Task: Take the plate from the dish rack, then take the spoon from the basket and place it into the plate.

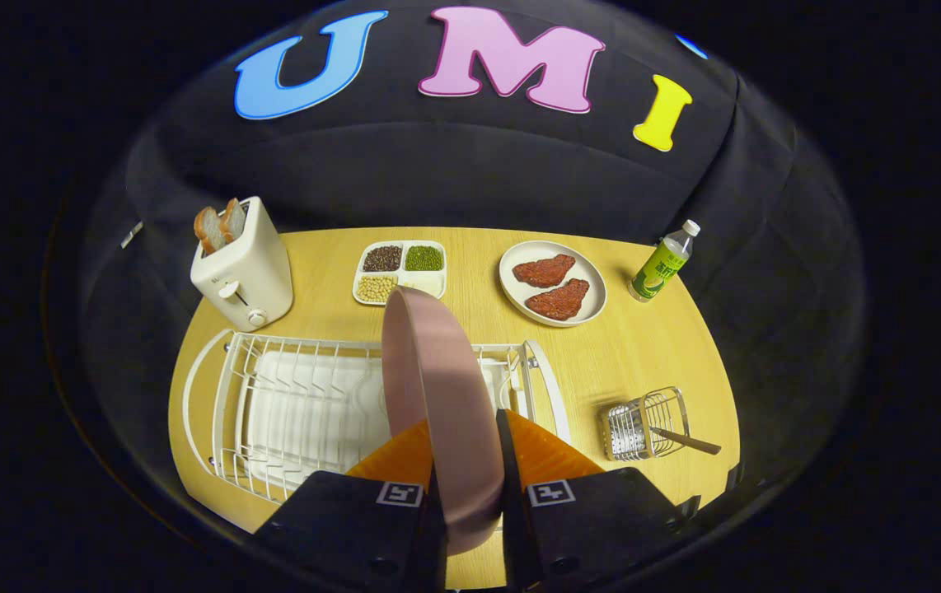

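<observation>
Gripping the pink plate (pixel 437 387) edge-on, the hand-held gripper (pixel 470 469) has both orange fingers (pixel 553 457) pressed on its faces, plate upright above the white dish rack (pixel 289 403). Off to the right, well apart on the desk (pixel 643 354), sits the wire basket (pixel 643 424); the spoon (pixel 685 441), probably handle-out, points right, away from the fingers. Bare desk lies between rack and basket for setting down.
</observation>
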Demonstrator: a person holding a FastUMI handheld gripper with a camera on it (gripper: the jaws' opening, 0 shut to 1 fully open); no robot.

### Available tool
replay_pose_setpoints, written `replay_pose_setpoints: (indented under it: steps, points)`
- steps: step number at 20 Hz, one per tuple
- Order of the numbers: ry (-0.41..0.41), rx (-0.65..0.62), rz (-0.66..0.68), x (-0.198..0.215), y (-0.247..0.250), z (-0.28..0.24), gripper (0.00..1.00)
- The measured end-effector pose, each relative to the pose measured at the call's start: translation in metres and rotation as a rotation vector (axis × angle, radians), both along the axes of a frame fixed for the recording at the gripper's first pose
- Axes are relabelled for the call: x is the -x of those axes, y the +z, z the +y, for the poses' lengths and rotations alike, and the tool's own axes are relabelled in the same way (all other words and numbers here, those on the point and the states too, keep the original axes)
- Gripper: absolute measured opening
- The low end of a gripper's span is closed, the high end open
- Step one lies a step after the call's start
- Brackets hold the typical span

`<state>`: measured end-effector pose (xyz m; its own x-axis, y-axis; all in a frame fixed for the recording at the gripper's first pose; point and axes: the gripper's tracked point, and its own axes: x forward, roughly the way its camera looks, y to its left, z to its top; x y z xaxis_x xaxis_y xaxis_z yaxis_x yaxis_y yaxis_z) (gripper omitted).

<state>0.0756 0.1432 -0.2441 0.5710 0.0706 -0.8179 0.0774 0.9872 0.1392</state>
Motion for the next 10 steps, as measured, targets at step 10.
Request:
replay_pose_setpoints:
  steps: [10]
  points:
    - [0.001, -0.324, -0.048, 0.084, 0.053, -0.033, 0.31]
